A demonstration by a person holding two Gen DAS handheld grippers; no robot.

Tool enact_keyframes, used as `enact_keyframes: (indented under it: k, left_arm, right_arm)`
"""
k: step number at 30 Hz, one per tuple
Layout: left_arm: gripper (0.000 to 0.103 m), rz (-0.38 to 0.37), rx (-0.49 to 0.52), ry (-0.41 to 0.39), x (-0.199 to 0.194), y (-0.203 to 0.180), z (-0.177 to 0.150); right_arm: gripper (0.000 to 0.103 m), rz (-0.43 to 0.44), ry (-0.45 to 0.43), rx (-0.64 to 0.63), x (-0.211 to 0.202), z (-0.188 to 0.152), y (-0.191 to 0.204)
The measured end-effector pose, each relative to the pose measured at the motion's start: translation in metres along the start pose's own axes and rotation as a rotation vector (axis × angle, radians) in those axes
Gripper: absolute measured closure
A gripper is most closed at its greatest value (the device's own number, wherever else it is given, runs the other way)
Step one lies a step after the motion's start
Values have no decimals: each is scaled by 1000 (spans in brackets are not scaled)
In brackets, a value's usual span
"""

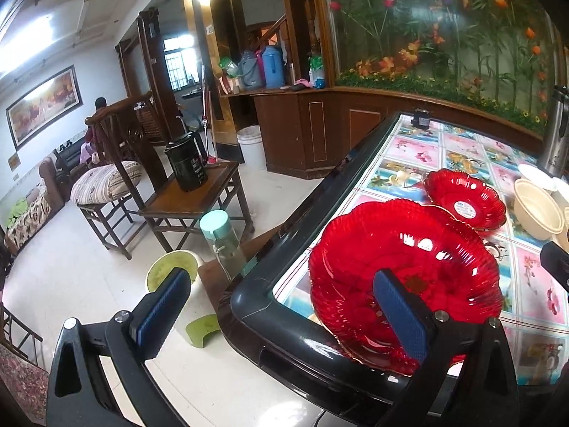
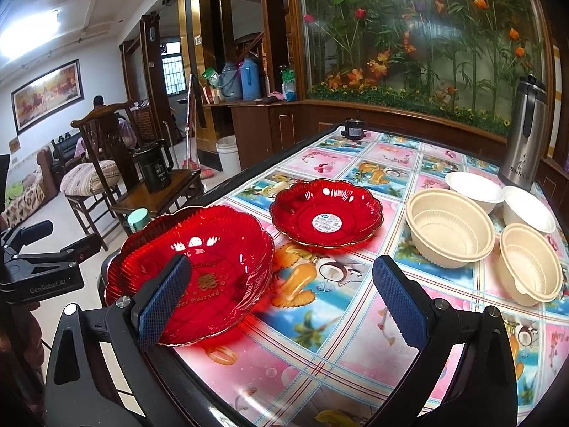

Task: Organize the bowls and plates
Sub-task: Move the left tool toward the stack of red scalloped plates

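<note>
A large red scalloped plate (image 2: 199,267) sits at the table's near left corner; it also shows in the left wrist view (image 1: 419,267). A smaller red plate (image 2: 327,217) with a white sticker lies behind it, seen too in the left wrist view (image 1: 466,199). Two cream bowls (image 2: 451,227) (image 2: 530,263) and two white bowls (image 2: 476,185) (image 2: 530,210) stand at the right. My left gripper (image 1: 284,306) is open, one finger over the large plate, the other off the table edge. My right gripper (image 2: 281,302) is open above the table, its left finger over the large plate.
The table (image 2: 320,338) has a fruit-print cloth and a dark rim (image 1: 284,323). A steel thermos (image 2: 526,138) stands far right. A small dark object (image 2: 354,128) sits at the far edge. Left of the table are a bottle (image 1: 220,242), wooden chairs and a black jug (image 1: 186,165).
</note>
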State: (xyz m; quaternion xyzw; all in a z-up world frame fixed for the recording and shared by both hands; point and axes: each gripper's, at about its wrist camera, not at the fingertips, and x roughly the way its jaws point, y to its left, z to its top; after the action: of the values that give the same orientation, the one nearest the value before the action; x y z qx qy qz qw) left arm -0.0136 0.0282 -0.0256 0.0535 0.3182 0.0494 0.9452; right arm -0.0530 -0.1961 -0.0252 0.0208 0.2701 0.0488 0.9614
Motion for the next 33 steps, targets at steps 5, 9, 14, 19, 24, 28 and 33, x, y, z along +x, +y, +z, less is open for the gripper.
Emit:
enact_keyframes:
  k: [5, 9, 14, 19, 24, 28, 33]
  left_arm:
    - [0, 13, 4, 12, 3, -1, 0]
    - [0, 31, -3, 38, 12, 3, 0]
    - [0, 45, -18, 67, 23, 10, -1]
    - [0, 47, -21, 79, 27, 12, 0]
    - [0, 45, -21, 82, 29, 11, 0]
    - [0, 46, -21, 88, 31, 13, 0]
    - [0, 27, -27, 140, 43, 16, 2]
  right_arm:
    - [0, 5, 4, 12, 2, 3, -3]
    - [0, 5, 13, -2, 6, 4, 2]
    - [0, 6, 30, -14, 14, 4, 9]
    - [0, 4, 44, -14, 20, 3, 10]
    - [0, 6, 56, 4, 23, 3, 7]
    - [0, 8, 67, 13, 27, 3, 6]
    - [0, 13, 86, 33, 33, 5, 7]
